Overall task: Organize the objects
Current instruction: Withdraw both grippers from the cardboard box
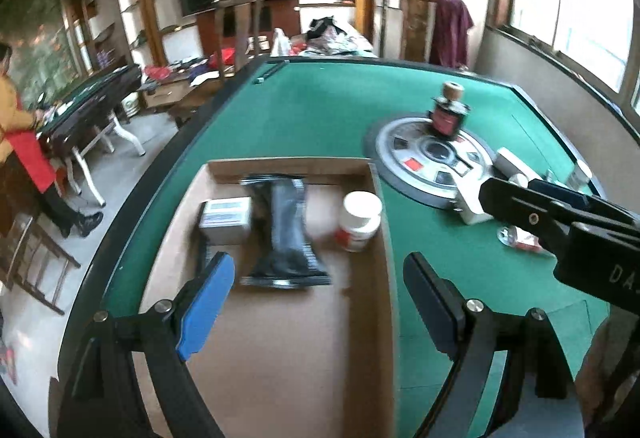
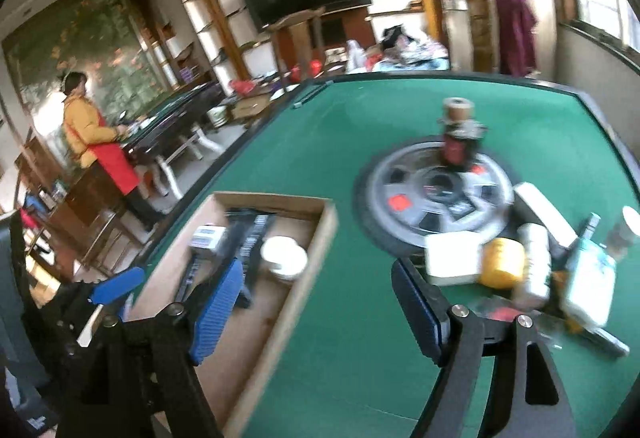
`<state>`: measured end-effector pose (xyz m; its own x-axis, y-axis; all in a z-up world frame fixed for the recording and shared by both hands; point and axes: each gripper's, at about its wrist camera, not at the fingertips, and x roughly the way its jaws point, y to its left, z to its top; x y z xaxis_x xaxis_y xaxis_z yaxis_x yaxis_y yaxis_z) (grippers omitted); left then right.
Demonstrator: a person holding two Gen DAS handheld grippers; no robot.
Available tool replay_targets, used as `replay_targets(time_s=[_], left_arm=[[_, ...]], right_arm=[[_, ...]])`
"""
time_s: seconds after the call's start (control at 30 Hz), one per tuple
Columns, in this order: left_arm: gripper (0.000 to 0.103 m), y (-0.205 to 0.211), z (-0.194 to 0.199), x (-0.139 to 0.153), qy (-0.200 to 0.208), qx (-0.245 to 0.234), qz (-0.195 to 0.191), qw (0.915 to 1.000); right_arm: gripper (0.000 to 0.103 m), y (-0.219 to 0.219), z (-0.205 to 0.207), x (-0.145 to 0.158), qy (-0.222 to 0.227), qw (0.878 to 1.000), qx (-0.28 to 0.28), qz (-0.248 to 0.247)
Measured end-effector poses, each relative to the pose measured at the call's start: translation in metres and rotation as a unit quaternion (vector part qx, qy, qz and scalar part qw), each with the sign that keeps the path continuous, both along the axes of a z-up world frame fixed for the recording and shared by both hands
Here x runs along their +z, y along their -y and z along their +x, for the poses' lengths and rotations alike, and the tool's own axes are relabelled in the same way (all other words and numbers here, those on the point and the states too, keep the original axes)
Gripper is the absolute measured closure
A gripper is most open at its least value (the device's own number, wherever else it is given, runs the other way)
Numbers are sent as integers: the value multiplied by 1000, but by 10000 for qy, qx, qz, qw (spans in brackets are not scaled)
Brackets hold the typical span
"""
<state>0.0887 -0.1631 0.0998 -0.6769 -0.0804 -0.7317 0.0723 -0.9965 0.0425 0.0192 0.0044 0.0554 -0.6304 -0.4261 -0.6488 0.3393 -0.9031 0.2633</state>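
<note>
The green table (image 1: 320, 110) fills most of my view, with the round grey centre disc (image 1: 424, 154) set into it and a dark bottle (image 1: 446, 114) standing on the disc's far edge. Next in size is the cardboard box (image 1: 372, 206), near the table's left edge. Inside it, at the far end, lie a black pouch (image 1: 286, 230), a small grey carton (image 1: 226, 216) to its left and a white-capped jar (image 1: 360, 216) to its right (all a little blurred). Unsorted items, among them a yellow roll (image 2: 502, 262) and a white block (image 2: 452, 258), sit crowded beside the disc. My left gripper (image 1: 316, 290) hangs wide over the box, empty. My right gripper (image 2: 320, 298) is spread wide too, gripping nothing.
</note>
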Motion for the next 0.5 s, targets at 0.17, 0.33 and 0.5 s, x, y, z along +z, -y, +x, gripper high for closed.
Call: replay_targets(time_s=[0.17,0.33,0.5], left_arm=[[17,-34,-8,-5,167,-278,-177,9993],[17,-67,-13,-13,288,-482,-378,9977],[17,-89,-16,-16,365,-656,-524,9958]], right_arm=[[19,-42,8,-7,-164,9990,-389,156],[19,-89,10,-9,-195,9964,-826,-22],[19,-141,1,2,-262,9900,-1383,-87]])
